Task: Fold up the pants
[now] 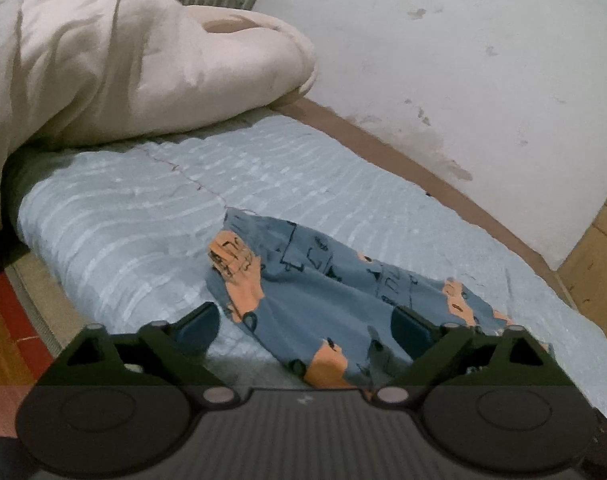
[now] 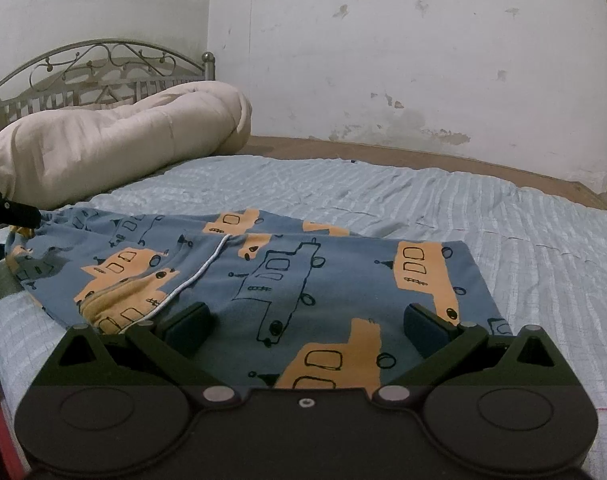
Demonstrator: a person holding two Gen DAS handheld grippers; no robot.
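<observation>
Blue pants (image 2: 263, 280) printed with orange vehicles lie spread on the pale blue bedsheet (image 2: 383, 192), with a white cord (image 2: 199, 276) running across them. My right gripper (image 2: 307, 320) hovers low over the near part of the pants, its jaws wide apart and nothing pinched. In the left wrist view the pants (image 1: 311, 292) look bunched at one end. My left gripper (image 1: 303, 320) straddles that bunched end with wide jaws: one pad is over the sheet, the other over the cloth. One of its fingers (image 2: 21, 214) shows at the left edge of the right wrist view.
A rolled beige duvet (image 1: 123, 60) fills the head of the bed in front of a metal headboard (image 2: 95, 68). A brown bed-frame edge (image 1: 383, 148) runs along the stained white wall (image 2: 383, 60). Floor with a red mat (image 1: 15, 320) lies past the bed's left edge.
</observation>
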